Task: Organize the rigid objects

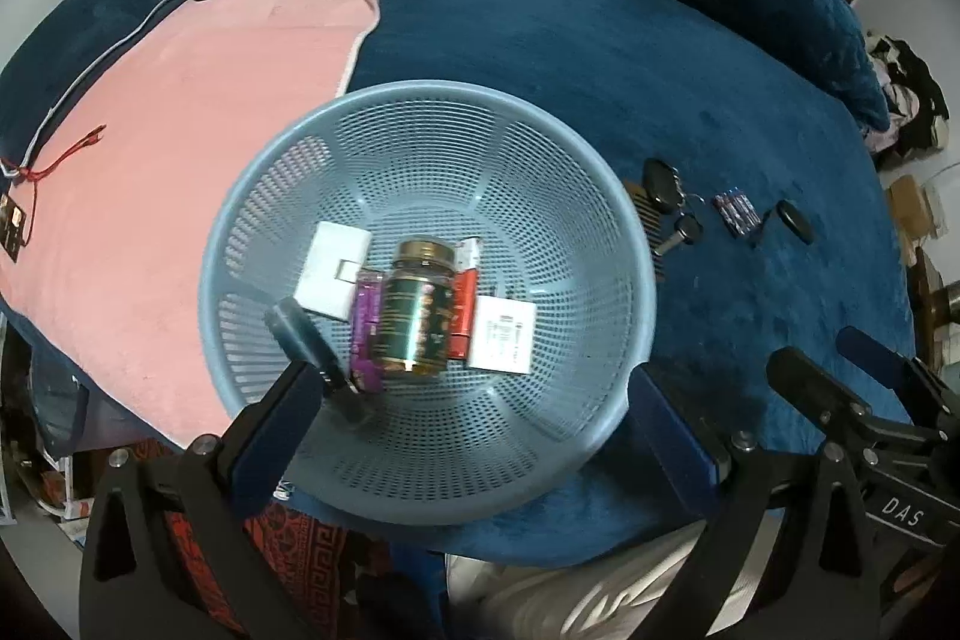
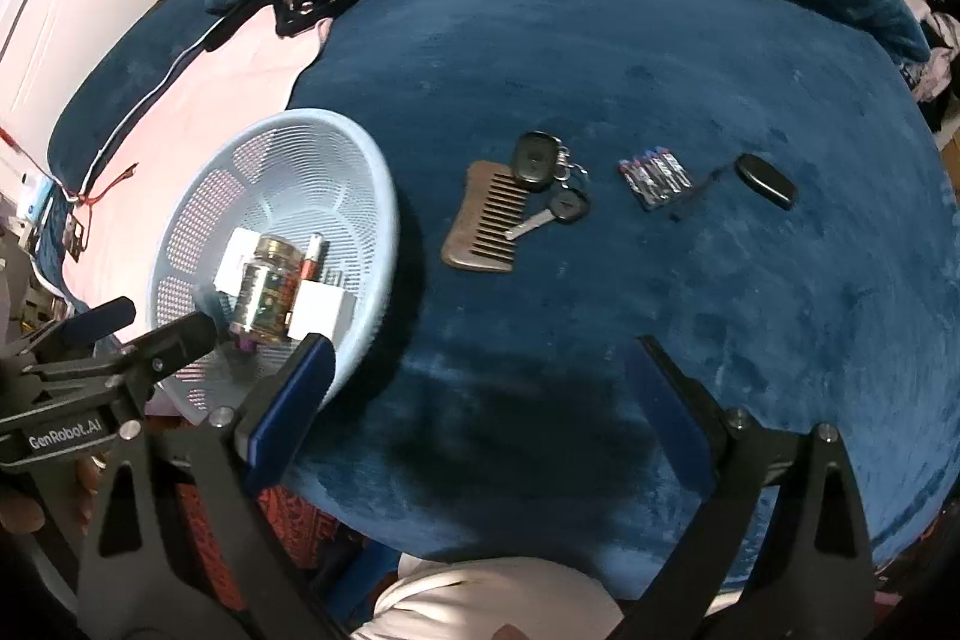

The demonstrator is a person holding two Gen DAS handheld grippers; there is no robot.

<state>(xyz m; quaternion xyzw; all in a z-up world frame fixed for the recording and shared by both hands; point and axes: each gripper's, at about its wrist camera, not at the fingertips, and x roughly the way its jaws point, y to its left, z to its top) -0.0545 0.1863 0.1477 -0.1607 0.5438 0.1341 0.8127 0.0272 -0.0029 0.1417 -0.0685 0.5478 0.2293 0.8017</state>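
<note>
Left wrist view looks steeply down, close over the basket (image 1: 420, 274). Right wrist view sits further right, apparently somewhat higher, facing the blue blanket (image 2: 660, 58). Both share basket, comb (image 2: 483, 226), keys (image 2: 543, 172).

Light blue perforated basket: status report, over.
Both hand-held grippers open: left over light blue perforated basket, right empty. Dark object falling in. Brown wooden comb, keys, batteries outside. Nothing blocking.

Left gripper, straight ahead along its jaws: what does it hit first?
Probably the green jar lying in the blue basket: the open left gripper points into the basket. A dark blurred object at its left jaw may sit nearer; depth unclear.
</note>
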